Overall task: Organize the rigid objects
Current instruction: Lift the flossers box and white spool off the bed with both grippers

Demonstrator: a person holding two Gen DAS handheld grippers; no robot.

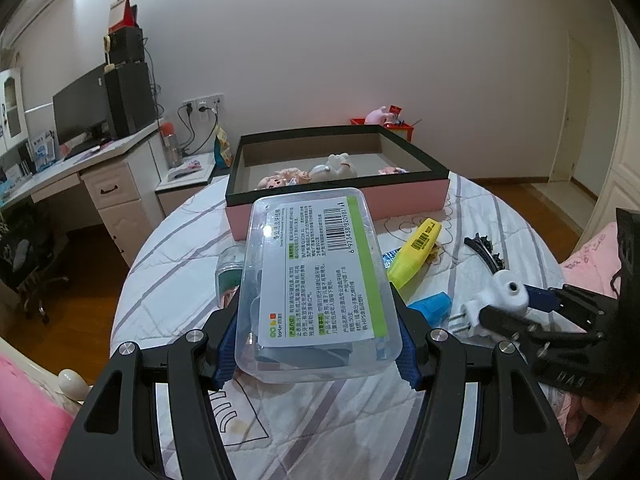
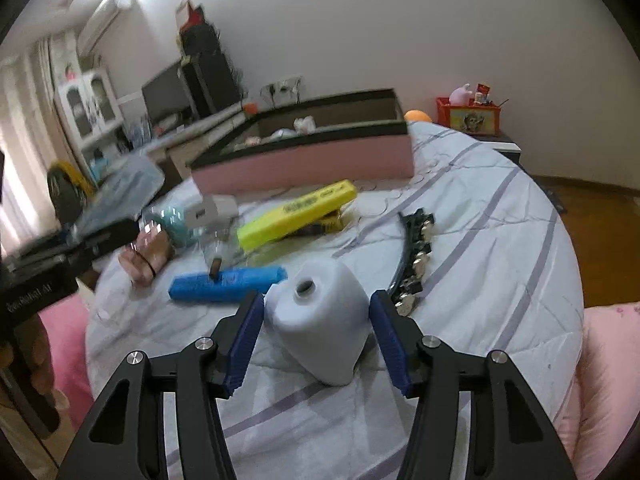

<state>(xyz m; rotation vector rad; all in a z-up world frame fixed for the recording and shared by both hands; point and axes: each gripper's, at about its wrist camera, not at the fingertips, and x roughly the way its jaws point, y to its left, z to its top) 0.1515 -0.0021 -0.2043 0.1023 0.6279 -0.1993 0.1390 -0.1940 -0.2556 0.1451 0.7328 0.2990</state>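
My left gripper [image 1: 316, 344] is shut on a clear plastic box [image 1: 316, 280] with a green and white label, held above the bed. The pink box with a black rim [image 1: 338, 200] stands just beyond it, with dolls inside. My right gripper [image 2: 316, 332] is closed on a white plug adapter [image 2: 320, 328]; the left wrist view shows the adapter [image 1: 500, 296] held above the bed. A yellow highlighter [image 2: 296, 214], a blue item [image 2: 228, 282] and a black hair clip [image 2: 416, 260] lie on the bedcover.
A striped white bedcover [image 2: 480, 220] covers the bed. A small clear bottle [image 1: 228, 272] lies left of the held box. A desk with a monitor [image 1: 80, 108] stands at the left. A red box [image 2: 468, 116] sits beyond the bed. Pink pillows [image 2: 608, 360] flank the near edge.
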